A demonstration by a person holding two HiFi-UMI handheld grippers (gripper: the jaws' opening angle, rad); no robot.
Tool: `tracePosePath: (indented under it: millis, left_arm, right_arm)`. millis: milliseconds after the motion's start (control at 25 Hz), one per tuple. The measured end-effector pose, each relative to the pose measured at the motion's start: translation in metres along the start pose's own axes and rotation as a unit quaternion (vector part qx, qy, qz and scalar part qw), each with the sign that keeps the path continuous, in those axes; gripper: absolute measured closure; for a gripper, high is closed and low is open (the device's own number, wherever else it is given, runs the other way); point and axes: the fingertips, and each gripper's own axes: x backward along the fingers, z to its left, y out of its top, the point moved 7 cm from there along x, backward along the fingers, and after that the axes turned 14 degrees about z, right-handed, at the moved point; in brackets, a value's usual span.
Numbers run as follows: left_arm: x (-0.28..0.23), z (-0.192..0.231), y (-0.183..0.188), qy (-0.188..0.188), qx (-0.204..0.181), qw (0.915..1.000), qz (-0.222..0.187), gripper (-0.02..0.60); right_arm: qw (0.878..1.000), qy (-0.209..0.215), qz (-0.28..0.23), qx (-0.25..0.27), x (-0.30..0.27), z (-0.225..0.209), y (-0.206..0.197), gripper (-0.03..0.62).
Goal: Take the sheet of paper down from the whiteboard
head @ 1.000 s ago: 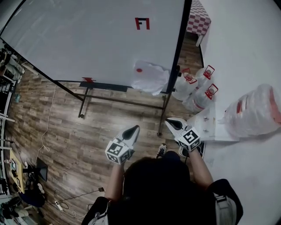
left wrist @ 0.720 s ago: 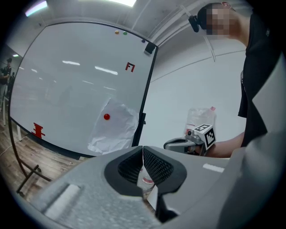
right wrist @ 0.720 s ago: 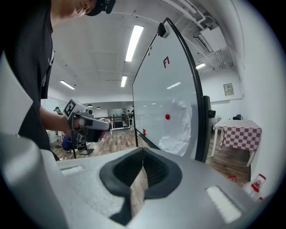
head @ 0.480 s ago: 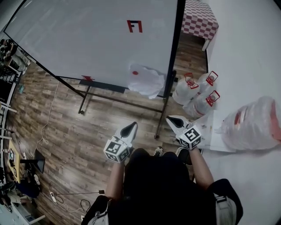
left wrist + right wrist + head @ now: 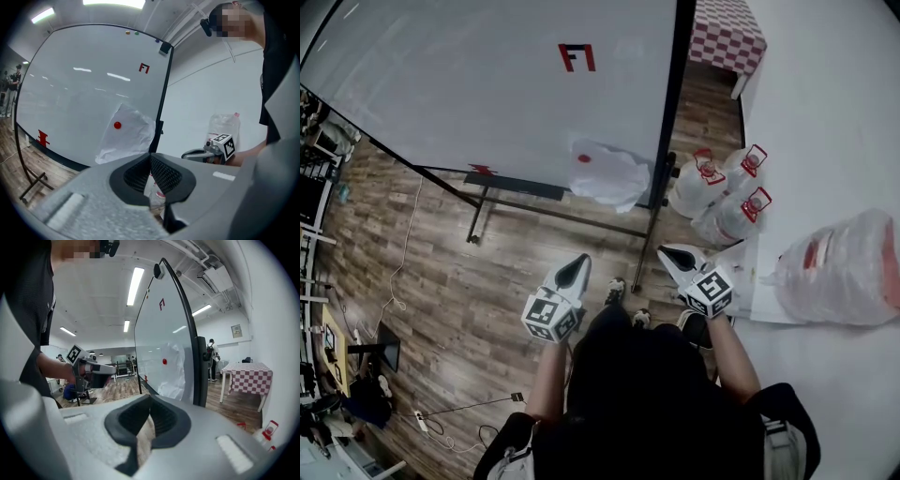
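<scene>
left gripper (image 5: 577,268) advanced; paper (image 5: 609,175) ahead, apart

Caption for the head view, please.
Left claw and right claw, both shut, face crumpled white paper sheet on large whiteboard.

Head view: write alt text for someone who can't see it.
Seen from above, a person faces a whiteboard where a crumpled white sheet of paper hangs under a red magnet near its lower right corner. The left gripper and right gripper are held out short of the board, jaws together, empty.
</scene>
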Motion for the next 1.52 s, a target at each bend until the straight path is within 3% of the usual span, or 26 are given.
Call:
tracePosePath:
  millis: [440, 920, 1120, 1520]
  left_arm:
    - [-0.045, 0.059, 0.056, 0.016, 0.001, 0.9995, -0.026, 0.568]
    - [-0.076, 0.102, 0.075, 0.012, 0.002, 0.9996, -0.025, 0.568]
    - [-0.087, 0.117, 0.082, 0.007, 0.002, 0.9995, -0.032, 0.568]
    - [-0.107, 0.132, 0.087, 0.01, -0.044, 0.9988, -0.019, 0.568]
  right_arm:
    - [0.999, -0.045, 0.004, 0.0, -0.013, -0.039, 0.035, 0.591]
    - [0.998, -0.063, -0.008, -0.027, -0.049, -0.069, 0.066, 0.589]
    - [0.997, -0.067, -0.007, -0.028, -0.066, -0.079, 0.072, 0.548]
    - [0.997, -0.074, -0.005, -0.031, -0.085, -0.092, 0.08, 0.534]
